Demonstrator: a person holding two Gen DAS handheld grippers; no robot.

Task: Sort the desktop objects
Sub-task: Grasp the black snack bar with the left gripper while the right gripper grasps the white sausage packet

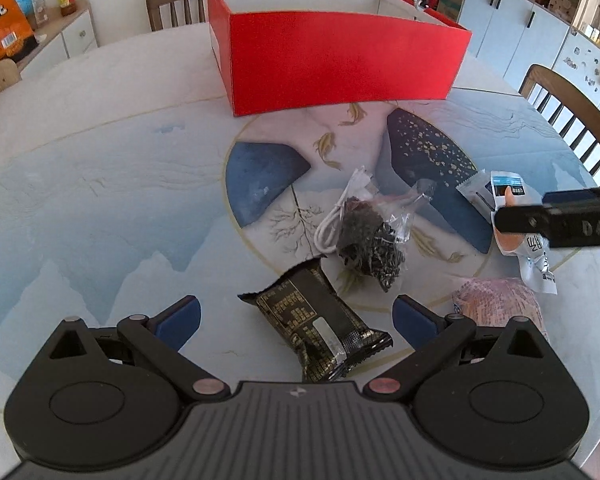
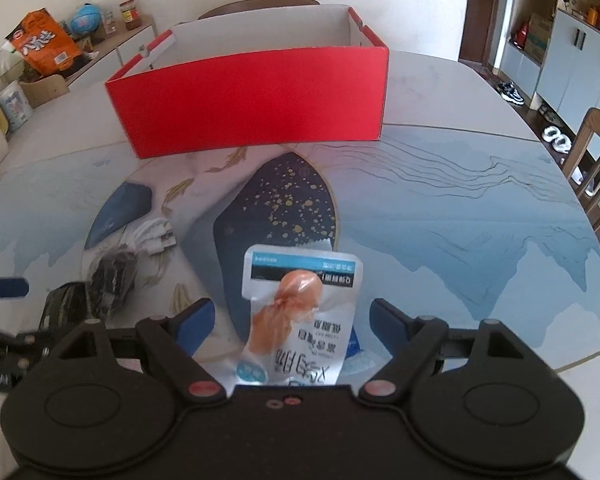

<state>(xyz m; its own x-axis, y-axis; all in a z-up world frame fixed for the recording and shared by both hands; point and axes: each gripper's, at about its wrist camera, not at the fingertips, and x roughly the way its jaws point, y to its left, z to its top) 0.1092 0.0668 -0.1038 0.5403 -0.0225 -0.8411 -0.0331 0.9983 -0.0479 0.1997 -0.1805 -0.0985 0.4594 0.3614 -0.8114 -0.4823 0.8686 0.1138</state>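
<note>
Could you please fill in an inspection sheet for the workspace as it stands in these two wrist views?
Surface: round table with a printed mountain and fish pattern.
Job's things: open red box at the far side; black snack packet, clear bag of dark dried bits, white chicken snack pouch and pink mesh item lying loose in front of it.
Clutter: nothing seen beyond these.
Grippers: left gripper open astride the black snack packet, pads not touching; right gripper open astride the white chicken snack pouch.
Cables: coiled white cable beside the clear bag.
Surroundings: wooden chairs, cabinets, orange bag on a sideboard.
</note>
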